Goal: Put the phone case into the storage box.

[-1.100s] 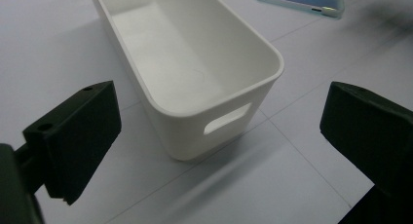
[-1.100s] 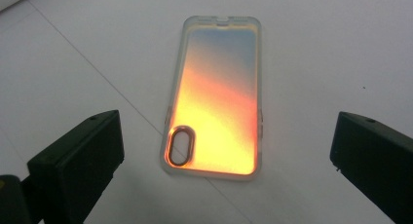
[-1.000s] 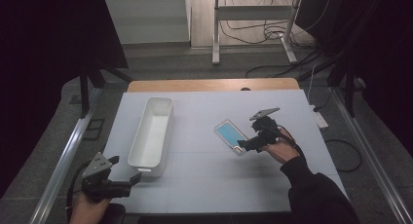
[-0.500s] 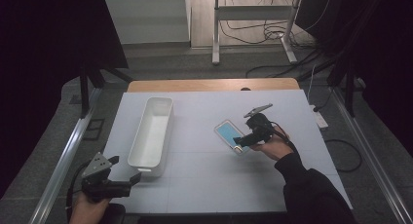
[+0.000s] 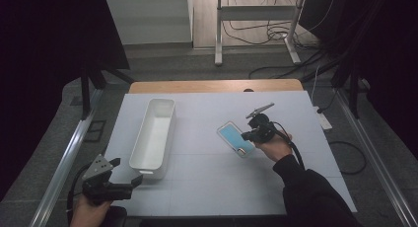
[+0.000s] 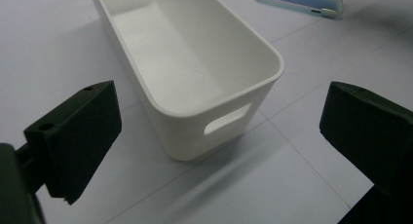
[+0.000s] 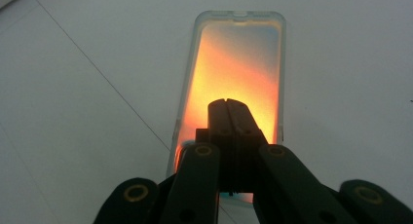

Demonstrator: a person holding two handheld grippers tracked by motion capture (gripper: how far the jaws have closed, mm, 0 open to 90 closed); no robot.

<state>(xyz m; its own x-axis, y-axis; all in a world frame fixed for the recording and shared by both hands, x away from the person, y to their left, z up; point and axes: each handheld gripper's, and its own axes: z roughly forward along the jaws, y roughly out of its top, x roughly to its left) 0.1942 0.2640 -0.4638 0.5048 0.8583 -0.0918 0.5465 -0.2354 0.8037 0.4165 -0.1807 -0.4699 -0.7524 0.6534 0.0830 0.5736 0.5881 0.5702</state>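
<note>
Right hand-held gripper [image 5: 248, 136] sits right of centre in the high view, over the near end of the phone case [image 5: 235, 138], a clear-rimmed rectangle with a blue face lying flat on the pale surface [image 5: 207, 187]. Its jaws have just been closing and now meet pad to pad above the case (in the right gripper view the case [image 7: 234, 63] glows orange, and nothing sits between the pads). Down at the lower left of the frame, the left hand-held gripper [image 5: 132, 180] rests with its jaws wide apart, pointing at the near end of the white bin [image 5: 154, 133], whose handle slot faces the left gripper view.
</note>
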